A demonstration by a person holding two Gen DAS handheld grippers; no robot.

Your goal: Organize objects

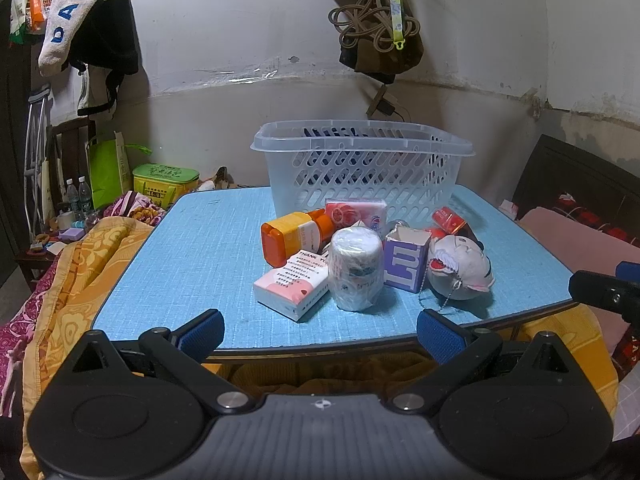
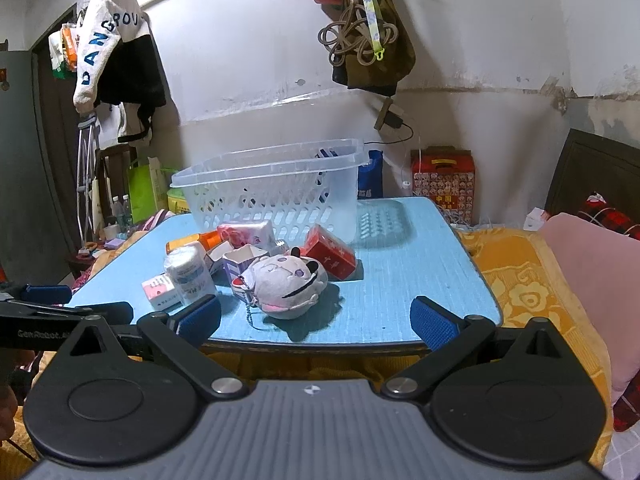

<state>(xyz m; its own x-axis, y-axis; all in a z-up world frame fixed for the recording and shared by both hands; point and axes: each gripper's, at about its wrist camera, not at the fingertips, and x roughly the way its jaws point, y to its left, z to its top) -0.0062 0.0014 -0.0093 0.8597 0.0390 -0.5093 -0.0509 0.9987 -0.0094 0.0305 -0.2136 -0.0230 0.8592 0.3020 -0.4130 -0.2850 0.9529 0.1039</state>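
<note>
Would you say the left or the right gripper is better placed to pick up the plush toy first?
Probably the right gripper: open, with the plush toy just ahead between its fingers. From the left gripper, also open, the toy sits off to the right, with the wrapped roll nearer.

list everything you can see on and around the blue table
table: 1, blue, centre
basket: 1, clear plastic, back of table
bottle: 1, orange, lying before basket
pink packet: 1, against basket
pink box: 1, front left of pile
wrapped roll: 1, white, upright
purple box: 1, open top
plush toy: 1, grey, front right
red box: 1, beside basket
blanket: 1, orange, under table
left gripper: open
right gripper: open
</note>
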